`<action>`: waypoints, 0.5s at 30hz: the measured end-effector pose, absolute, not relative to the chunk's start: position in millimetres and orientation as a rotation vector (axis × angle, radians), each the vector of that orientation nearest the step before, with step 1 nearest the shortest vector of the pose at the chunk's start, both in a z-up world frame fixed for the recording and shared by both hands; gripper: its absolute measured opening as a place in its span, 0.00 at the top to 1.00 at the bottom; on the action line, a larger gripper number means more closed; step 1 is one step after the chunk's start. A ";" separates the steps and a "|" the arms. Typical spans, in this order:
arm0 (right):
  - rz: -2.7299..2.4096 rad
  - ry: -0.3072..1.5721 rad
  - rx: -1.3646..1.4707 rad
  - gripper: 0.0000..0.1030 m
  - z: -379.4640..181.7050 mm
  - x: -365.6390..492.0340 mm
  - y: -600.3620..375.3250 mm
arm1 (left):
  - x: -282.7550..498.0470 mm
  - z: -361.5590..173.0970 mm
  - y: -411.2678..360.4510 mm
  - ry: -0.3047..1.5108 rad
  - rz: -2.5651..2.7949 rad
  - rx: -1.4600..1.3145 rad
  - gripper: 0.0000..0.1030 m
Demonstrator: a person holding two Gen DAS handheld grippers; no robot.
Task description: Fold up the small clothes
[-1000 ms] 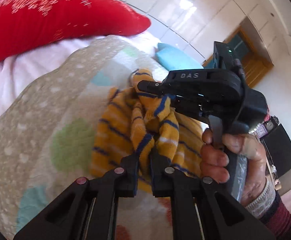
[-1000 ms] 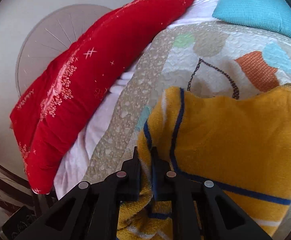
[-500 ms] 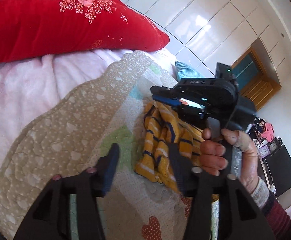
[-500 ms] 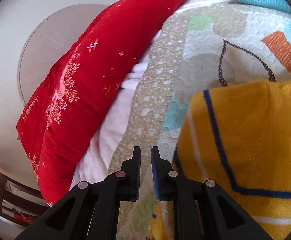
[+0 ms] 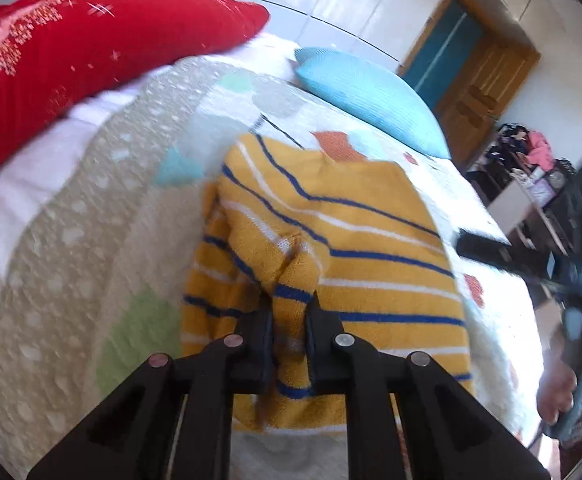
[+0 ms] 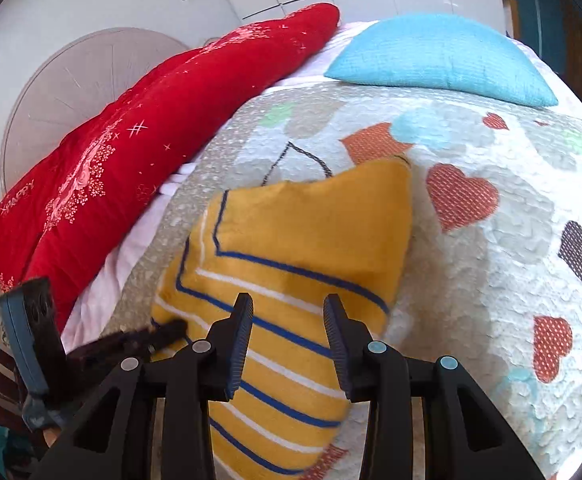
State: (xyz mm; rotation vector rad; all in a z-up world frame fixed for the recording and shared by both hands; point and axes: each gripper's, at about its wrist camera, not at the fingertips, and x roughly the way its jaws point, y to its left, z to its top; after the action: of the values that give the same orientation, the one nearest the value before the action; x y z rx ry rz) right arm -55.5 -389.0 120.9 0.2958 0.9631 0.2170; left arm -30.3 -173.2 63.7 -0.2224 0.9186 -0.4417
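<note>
A small yellow garment with blue and white stripes (image 5: 355,240) lies on the patterned quilt (image 5: 71,248). My left gripper (image 5: 289,304) is shut on a pinched ridge of the garment at its near edge. In the right wrist view the garment (image 6: 307,236) lies spread flat, and my right gripper (image 6: 289,312) is open and empty just above its near part. The left gripper also shows in the right wrist view (image 6: 163,332), at the garment's left edge. The right gripper shows blurred at the right edge of the left wrist view (image 5: 571,276).
A red embroidered cushion (image 6: 131,148) lies along the quilt's left side. A blue pillow (image 6: 439,56) sits at the far end. White bedding (image 5: 31,168) shows beside the quilt. A wooden door (image 5: 471,64) and cluttered shelves (image 5: 531,168) stand at the right.
My left gripper, open half a second ago, has closed on the garment's ridge. My right gripper has opened and let go of the garment, which now lies spread flatter.
</note>
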 end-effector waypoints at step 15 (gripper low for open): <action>0.332 0.966 0.578 0.24 51.3 -43.1 -418.0 | -23.3 56.6 -93.8 0.875 -0.491 -0.549 0.21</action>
State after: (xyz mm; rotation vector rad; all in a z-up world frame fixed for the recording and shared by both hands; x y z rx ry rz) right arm -43.1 -418.0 51.3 0.5781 0.9660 0.3318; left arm -23.3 -93.8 56.6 -0.5487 0.8748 -0.4908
